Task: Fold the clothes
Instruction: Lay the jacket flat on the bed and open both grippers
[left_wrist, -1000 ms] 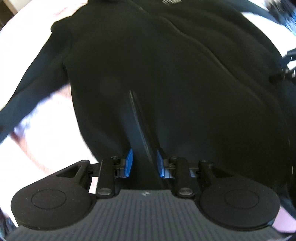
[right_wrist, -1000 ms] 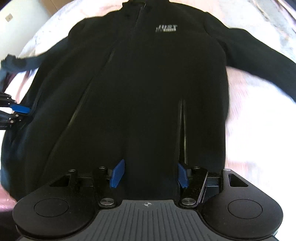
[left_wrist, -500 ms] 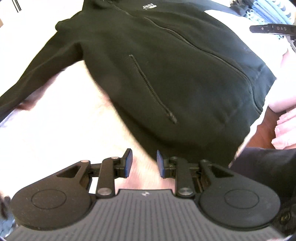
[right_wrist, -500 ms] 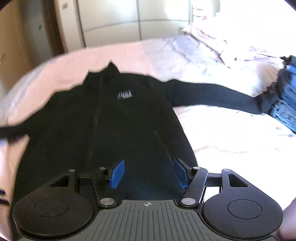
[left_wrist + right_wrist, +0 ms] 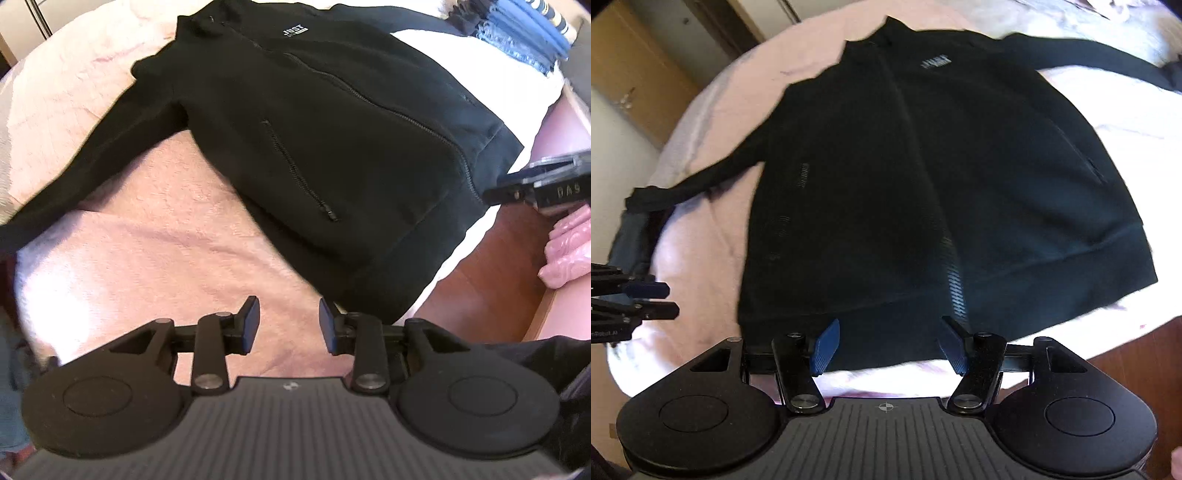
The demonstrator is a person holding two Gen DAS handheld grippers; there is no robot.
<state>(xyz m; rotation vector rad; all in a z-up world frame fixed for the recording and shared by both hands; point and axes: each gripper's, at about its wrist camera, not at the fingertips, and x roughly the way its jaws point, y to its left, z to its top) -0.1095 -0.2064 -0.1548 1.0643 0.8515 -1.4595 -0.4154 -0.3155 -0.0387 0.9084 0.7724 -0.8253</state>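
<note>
A black zip-up jacket (image 5: 332,140) with a small white chest logo lies spread flat, front up, on a pink bed cover (image 5: 166,251). It also shows in the right wrist view (image 5: 942,184), sleeves stretched out to both sides. My left gripper (image 5: 288,325) is open and empty, above the cover beside the jacket's lower left corner. My right gripper (image 5: 886,347) is open and empty, just short of the jacket's hem. Each gripper shows at the edge of the other's view, the right one (image 5: 539,184) and the left one (image 5: 635,299).
A pile of blue clothes (image 5: 524,33) lies at the far right of the bed. Another bluish garment (image 5: 631,236) lies by the left sleeve cuff. The bed's front edge and wooden floor (image 5: 495,277) are to the right. Wooden cupboards (image 5: 635,74) stand behind.
Both grippers have pulled back from over the jacket to its hem edge. The jacket, earlier filling both views, now lies flat with the pink cover showing around it.
</note>
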